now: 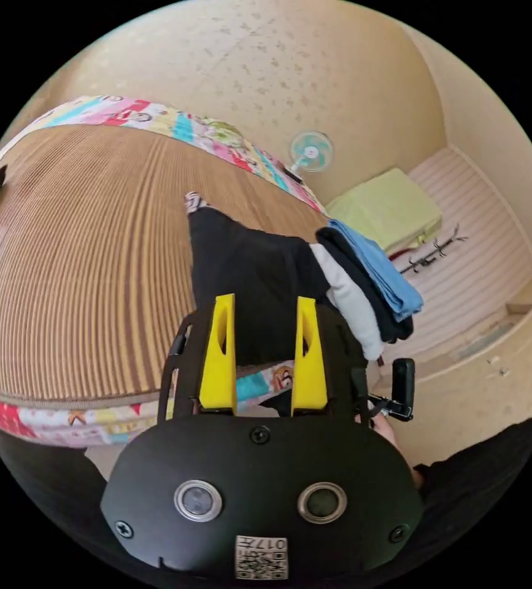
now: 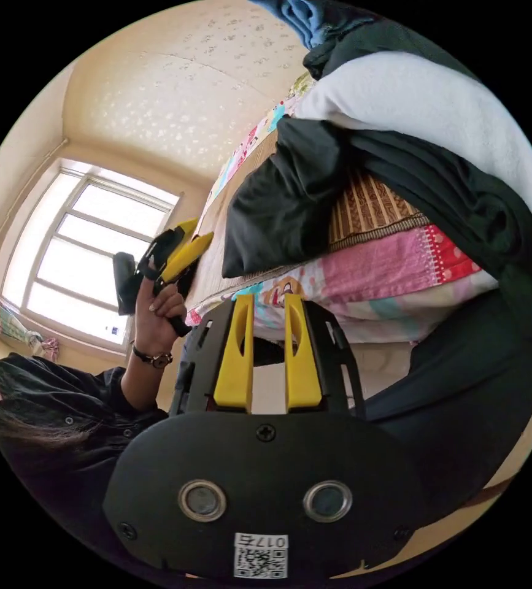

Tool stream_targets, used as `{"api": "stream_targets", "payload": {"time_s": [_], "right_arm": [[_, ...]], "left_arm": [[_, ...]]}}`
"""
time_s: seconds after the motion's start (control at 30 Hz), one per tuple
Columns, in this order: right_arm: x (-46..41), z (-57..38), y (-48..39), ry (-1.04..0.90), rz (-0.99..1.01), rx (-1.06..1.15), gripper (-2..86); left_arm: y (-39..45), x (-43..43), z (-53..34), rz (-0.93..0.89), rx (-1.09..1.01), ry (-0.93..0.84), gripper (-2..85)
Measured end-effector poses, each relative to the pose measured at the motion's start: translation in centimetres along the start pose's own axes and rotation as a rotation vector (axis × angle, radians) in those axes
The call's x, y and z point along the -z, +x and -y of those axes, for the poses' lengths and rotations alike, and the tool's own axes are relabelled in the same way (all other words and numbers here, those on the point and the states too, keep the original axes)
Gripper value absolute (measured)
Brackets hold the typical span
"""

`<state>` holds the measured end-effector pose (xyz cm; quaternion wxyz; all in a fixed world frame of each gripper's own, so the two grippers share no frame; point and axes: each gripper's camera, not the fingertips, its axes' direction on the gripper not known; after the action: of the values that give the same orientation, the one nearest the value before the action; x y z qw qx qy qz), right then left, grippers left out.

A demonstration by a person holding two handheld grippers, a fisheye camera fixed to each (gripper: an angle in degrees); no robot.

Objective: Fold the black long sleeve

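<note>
In the left gripper view, the left tongs (image 1: 263, 353) are hanging over the near edge of the bed (image 1: 81, 257), jaws standing parallel with a wide gap and nothing between them. The black shirt (image 1: 247, 270) is lying bunched on the bamboo mat (image 1: 88, 245) just beyond the jaw tips, beside a stack (image 1: 370, 288) of folded clothes, blue on top, then dark, then white. The shirt is looking soft, light and limp; it will likely sag and slide on the slick mat, so a hem corner or shoulder seam at its near edge seems the best place to pinch.

In the right gripper view, the right tongs (image 2: 264, 350) are sitting lower, beside the mattress edge, jaws parted by a narrower gap and holding nothing. The shirt (image 2: 278, 208) is drooping over the edge of the mat above them, with the stack (image 2: 437, 104) looming close on the right. Across the view, a hand (image 2: 161, 307) is gripping the other tongs (image 2: 183, 254), tips pointing towards the bed; the wrist is raised and the forearm is bent upward.
</note>
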<state>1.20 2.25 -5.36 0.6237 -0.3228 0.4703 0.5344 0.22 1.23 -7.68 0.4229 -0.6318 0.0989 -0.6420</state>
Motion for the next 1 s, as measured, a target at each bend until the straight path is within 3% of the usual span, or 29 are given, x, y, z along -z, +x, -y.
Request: {"api": "stream_targets", "payload": {"time_s": [0.1,0.13,0.2,0.3,0.43,0.57,0.63,0.8,0.9,1.0], "right_arm": [[0.2,0.8,1.7,0.007,0.161,-0.102,14.1],[0.0,0.9,2.5,0.011,0.220,-0.149,15.4],[-0.3,1.0,3.7,0.018,0.304,-0.230,17.0],[-0.5,0.9,5.3,0.060,0.469,-0.341,18.0],[0.3,1.5,4.7,0.186,0.852,-0.364,10.9],[3.2,5.0,-1.9,0.153,0.773,-0.140,8.1],[6.5,9.0,-7.3,0.150,0.756,0.117,6.1],[17.3,15.5,-15.5,0.244,0.632,0.503,2.2],[22.8,17.2,-14.9,0.325,0.515,0.449,1.9],[25.8,16.1,-8.4,0.443,0.357,0.265,2.6]], "left_arm": [[-3.3,-4.1,-0.8,-0.015,0.138,-0.208,11.6],[-3.5,-5.3,-1.3,-0.081,0.135,-0.264,5.1],[-2.9,-5.9,-2.3,-0.201,0.137,-0.305,4.0],[1.9,-3.0,-4.2,-0.411,-0.023,-0.299,3.6],[10.0,3.6,-8.2,-0.435,-0.346,-0.279,3.8],[13.0,10.5,-11.0,-0.381,-0.524,-0.053,5.1],[13.3,13.4,-11.8,-0.403,-0.553,0.068,5.2],[12.4,12.2,-10.9,-0.395,-0.482,0.009,8.0],[10.6,10.2,-10.5,-0.472,-0.384,-0.053,9.6],[8.5,8.3,-10.7,-0.453,-0.292,-0.087,8.3]]}}
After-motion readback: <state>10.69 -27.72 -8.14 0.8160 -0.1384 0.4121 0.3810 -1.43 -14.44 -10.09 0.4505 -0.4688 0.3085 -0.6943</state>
